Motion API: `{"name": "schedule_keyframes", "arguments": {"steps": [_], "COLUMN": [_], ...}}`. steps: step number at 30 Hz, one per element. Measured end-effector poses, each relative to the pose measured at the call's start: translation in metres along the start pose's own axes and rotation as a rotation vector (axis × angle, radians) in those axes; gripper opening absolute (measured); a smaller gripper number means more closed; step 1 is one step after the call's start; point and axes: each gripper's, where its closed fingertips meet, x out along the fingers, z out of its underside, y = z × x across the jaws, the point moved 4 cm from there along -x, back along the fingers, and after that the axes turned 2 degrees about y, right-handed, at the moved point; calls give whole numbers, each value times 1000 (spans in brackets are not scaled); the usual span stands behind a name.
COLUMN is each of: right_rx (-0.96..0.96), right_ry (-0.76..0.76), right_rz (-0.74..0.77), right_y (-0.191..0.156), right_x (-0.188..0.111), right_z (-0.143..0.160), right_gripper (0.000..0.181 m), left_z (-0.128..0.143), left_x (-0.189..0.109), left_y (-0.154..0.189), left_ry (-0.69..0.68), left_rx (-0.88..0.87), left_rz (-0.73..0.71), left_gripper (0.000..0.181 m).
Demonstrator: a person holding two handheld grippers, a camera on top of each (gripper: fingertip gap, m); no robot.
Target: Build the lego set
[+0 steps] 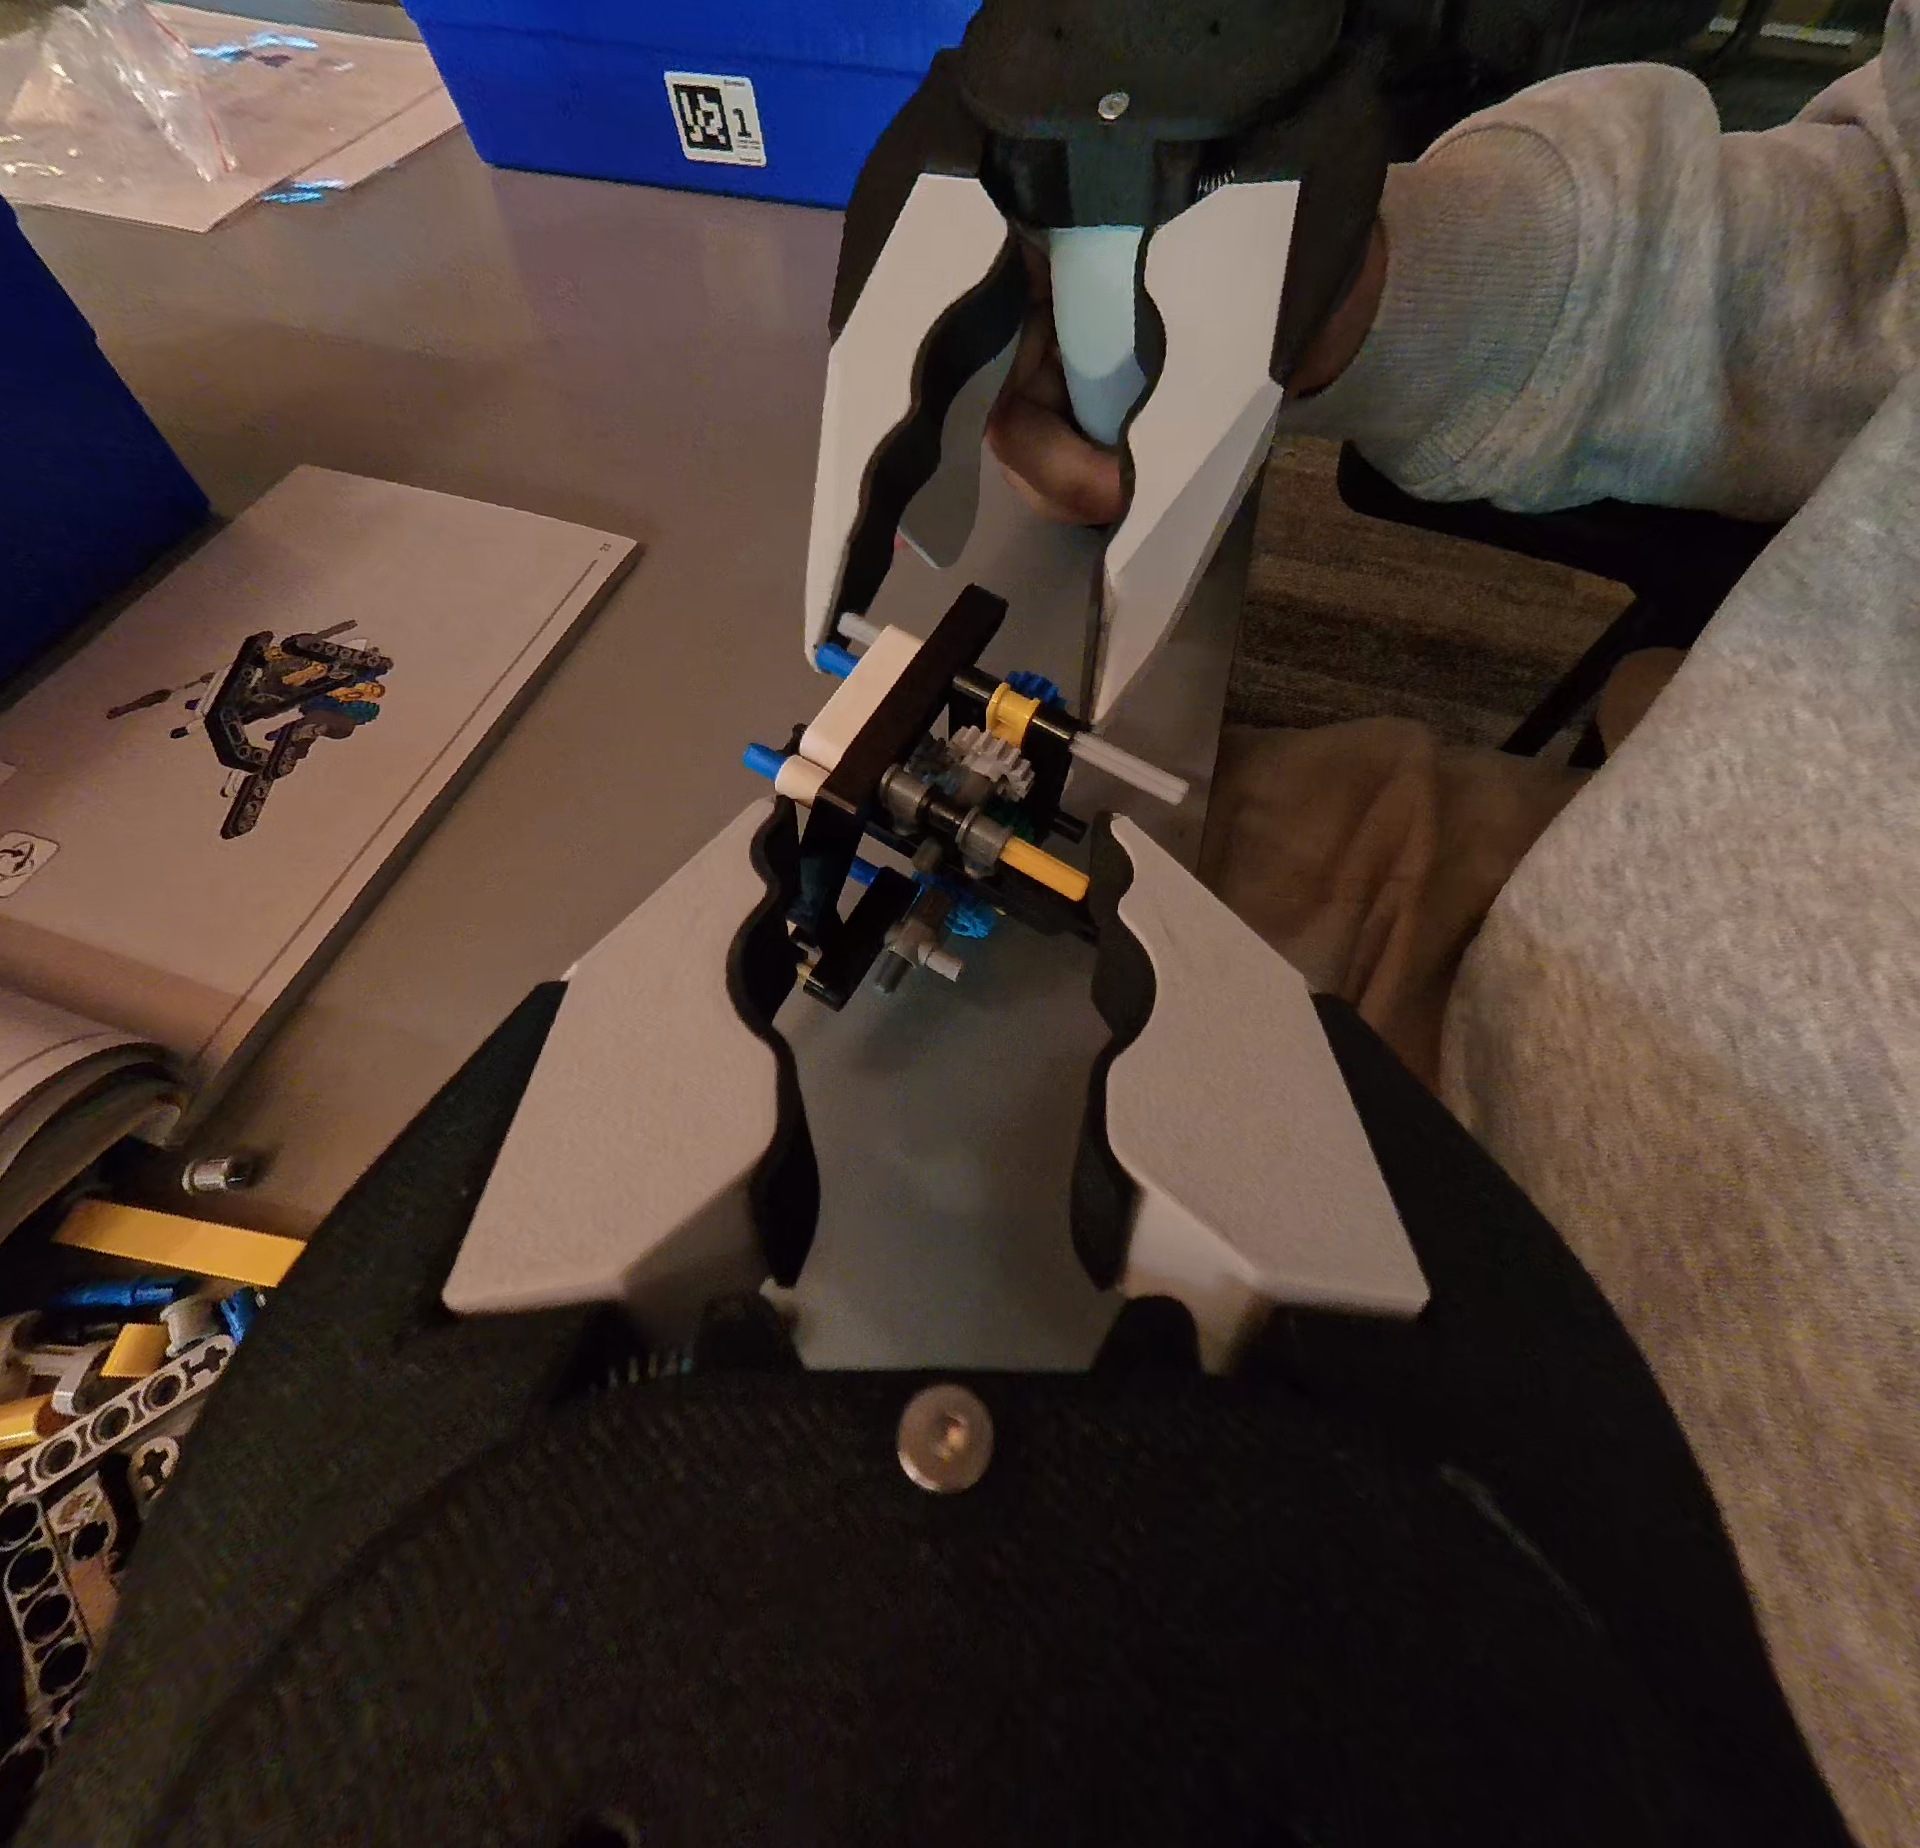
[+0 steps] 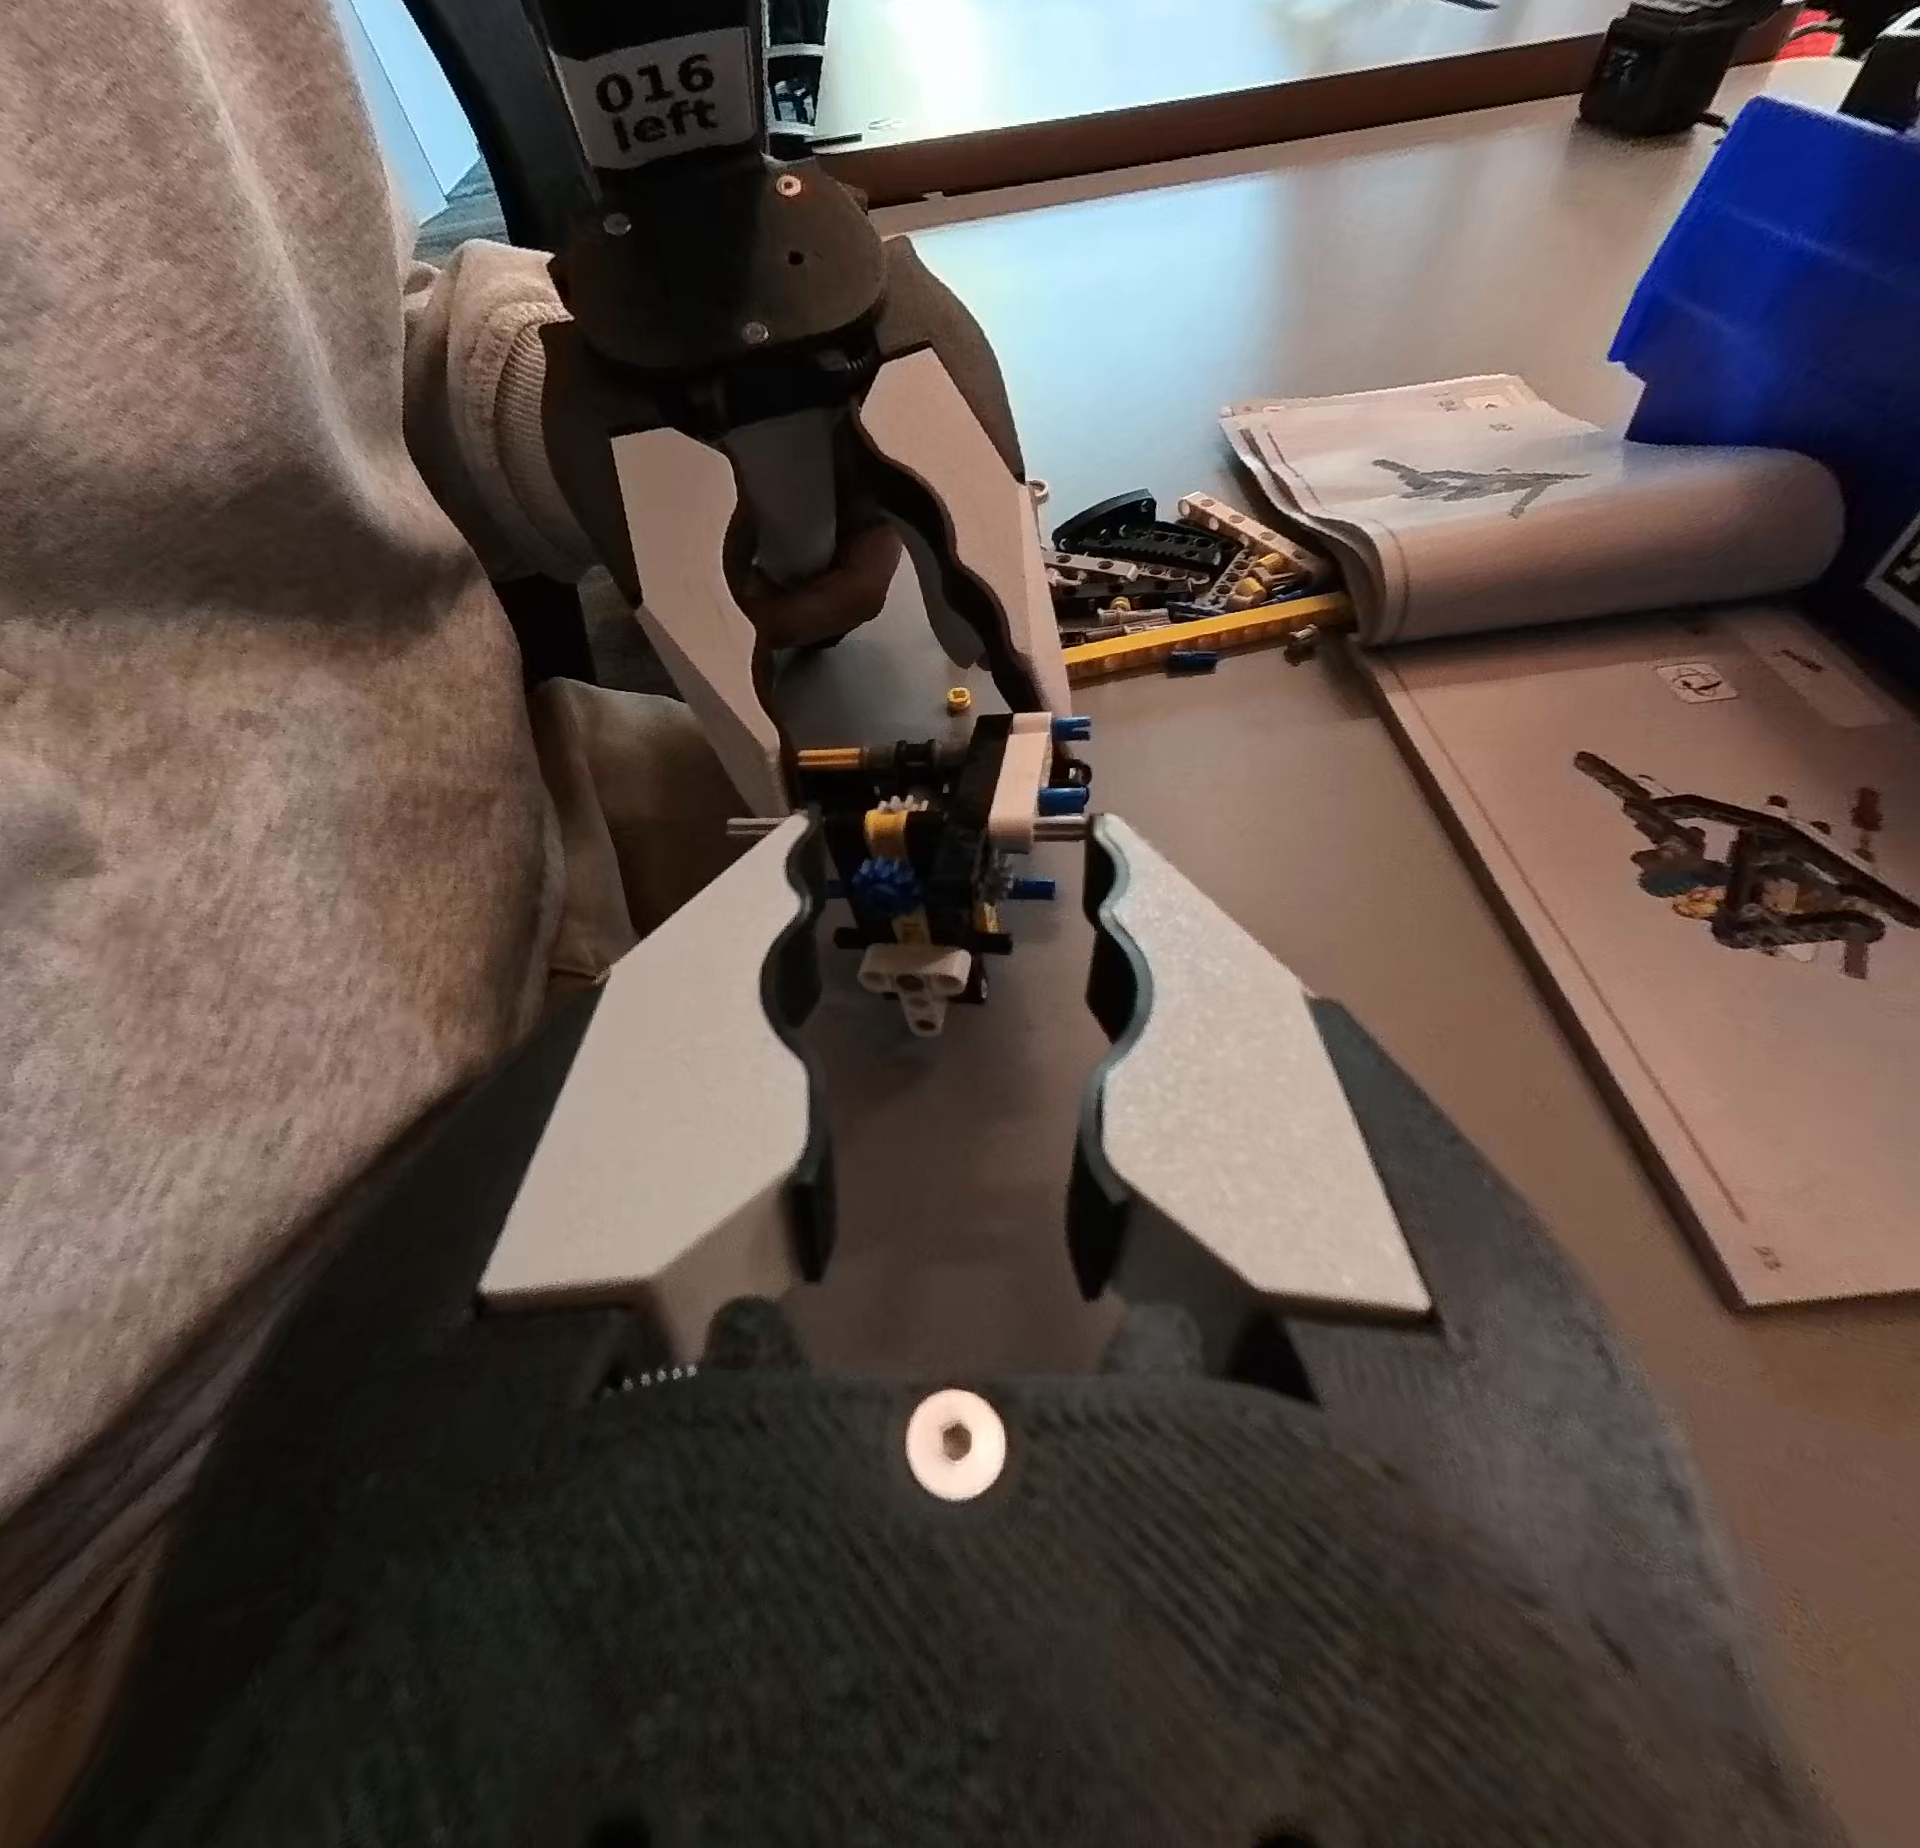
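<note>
A small lego assembly [image 1: 904, 697] of black beams, grey and blue gears, a yellow axle, a grey axle and a white block with blue pins is held in the air over the grey table [image 1: 582, 364]. My left gripper [image 1: 940, 827] is shut on its lower part, one finger on the black frame and the other on the yellow axle end. My right gripper [image 1: 966, 681] comes from the far side and closes on the upper part, at the grey axle. In the right wrist view, the assembly [image 2: 971, 811] sits between my right gripper [image 2: 951, 830] and my left gripper [image 2: 914, 754].
An open instruction booklet [image 1: 312, 718] [image 2: 1714, 915] lies on the table. A pile of loose lego parts [image 1: 104, 1383] [image 2: 1174, 572] sits beside it. Blue bins [image 1: 675, 32] [image 2: 1787, 271] stand behind. A plastic bag [image 1: 114, 84] lies far left. A person's grey sleeve [image 1: 1558, 292] is close by.
</note>
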Motion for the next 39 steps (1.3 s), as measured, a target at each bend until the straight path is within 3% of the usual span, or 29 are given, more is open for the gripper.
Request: {"name": "schedule_keyframes", "arguments": {"steps": [27, 28, 29, 34, 36, 39], "right_rx": [-25, -33, -38, -96, -110, -109], "right_ry": [-6, -1, 2, -11, 4, 2], "right_rz": [17, 16, 19, 67, 110, 138], "right_y": [-1, 0, -1, -1, 4, 5], "right_x": [3, 3, 2, 0, -3, -4], "right_z": [0, -1, -1, -3, -3, -5], "right_gripper": [46, 31, 30, 34, 48, 56], "left_z": [1, 1, 2, 2, 2, 2], "left_x": [0, 1, 1, 2, 2, 2], "left_y": [0, -1, -1, -2, -3, -6], "left_ry": [-9, -12, -13, -16, -15, -15], "left_rx": [25, 26, 30, 33, 23, 16], "left_rz": [-26, -35, -34, -45, -41, -58], "left_gripper": [53, 49, 48, 49, 50, 49]}}
